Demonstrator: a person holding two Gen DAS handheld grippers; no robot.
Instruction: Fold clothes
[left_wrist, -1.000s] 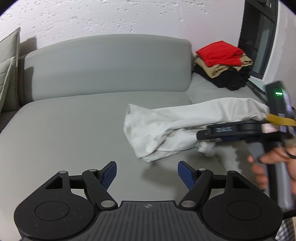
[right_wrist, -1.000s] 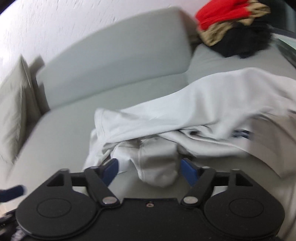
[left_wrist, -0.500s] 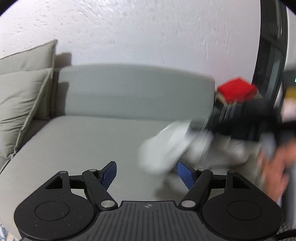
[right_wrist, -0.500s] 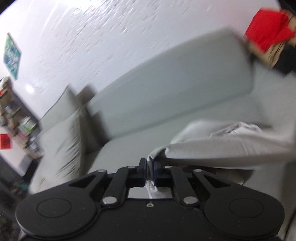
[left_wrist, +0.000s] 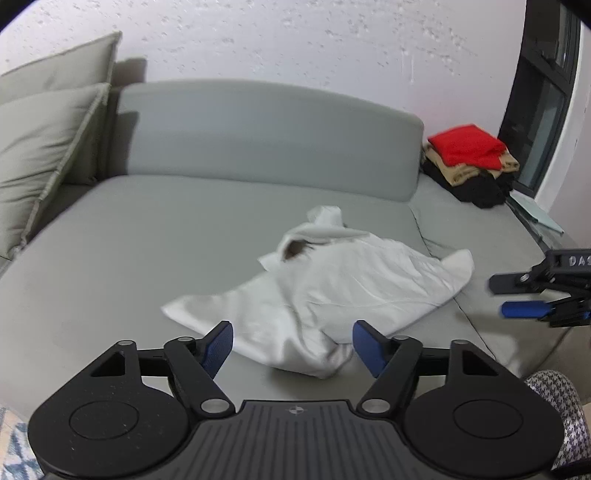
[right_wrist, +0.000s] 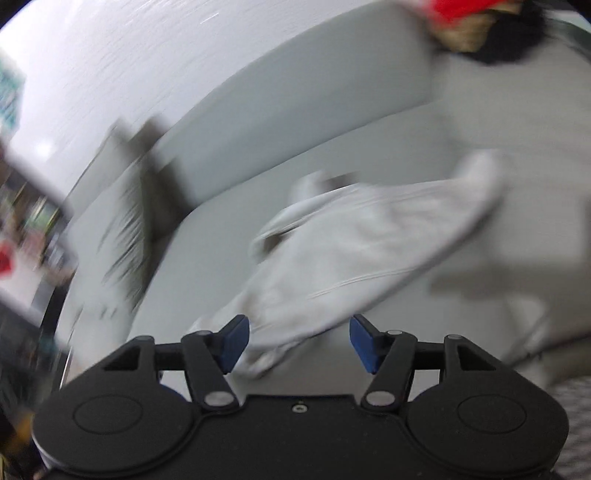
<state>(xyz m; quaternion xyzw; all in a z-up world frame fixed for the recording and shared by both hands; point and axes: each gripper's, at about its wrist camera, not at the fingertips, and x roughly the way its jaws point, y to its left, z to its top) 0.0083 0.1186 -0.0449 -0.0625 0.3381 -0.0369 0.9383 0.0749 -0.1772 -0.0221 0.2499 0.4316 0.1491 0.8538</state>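
Left gripper first: its jaws stand spread with nothing between them, hovering over the front edge of the sofa seat. From the left wrist view I see the white garment crumpled dead ahead, its near fold lying just past the blue fingertips, its long axis running from front-left towards back-right. My right gripper sits off its right end, apart from the cloth. From the blurred right wrist view, that right gripper is likewise spread and empty, with the garment's near end between its pads. I judge either hand within reach.
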